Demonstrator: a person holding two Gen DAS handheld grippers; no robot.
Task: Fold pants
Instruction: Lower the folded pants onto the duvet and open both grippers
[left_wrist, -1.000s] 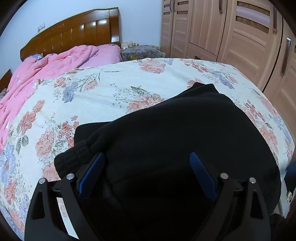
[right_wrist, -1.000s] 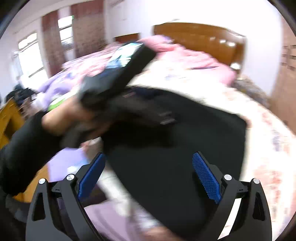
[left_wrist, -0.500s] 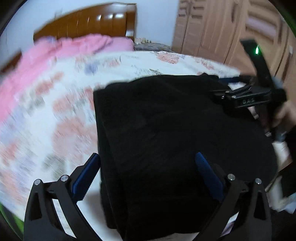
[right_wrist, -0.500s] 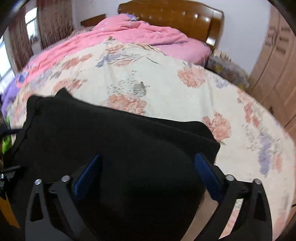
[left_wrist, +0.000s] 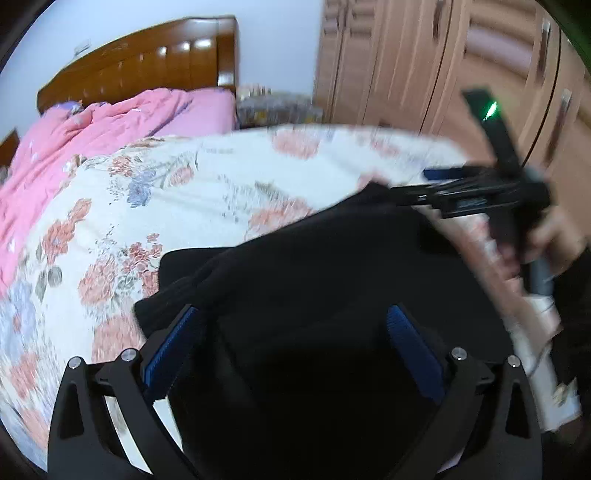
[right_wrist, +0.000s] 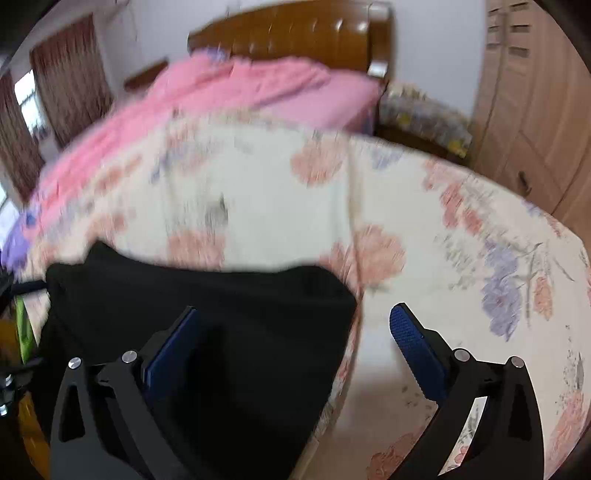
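Observation:
The black pants (left_wrist: 314, 295) lie folded in a thick stack on the floral bedspread (left_wrist: 184, 192) near the bed's front edge. My left gripper (left_wrist: 291, 332) is open just above the stack, its blue pads spread wide and empty. In the right wrist view the pants (right_wrist: 207, 314) fill the lower left, and my right gripper (right_wrist: 295, 332) is open over their right edge, holding nothing. The right gripper also shows in the left wrist view (left_wrist: 439, 184), held in a hand at the far right corner of the stack.
A pink quilt (left_wrist: 92, 125) covers the far left of the bed below a wooden headboard (left_wrist: 147, 70). A wardrobe (left_wrist: 443, 66) stands to the right, with a cluttered nightstand (right_wrist: 424, 114) beside the headboard. Curtains and a window (right_wrist: 55, 92) are at the left.
Both grippers have shifted over the folded pants and stay open. The left view has swung back toward the bed, and the right gripper has moved right toward the stack's edge.

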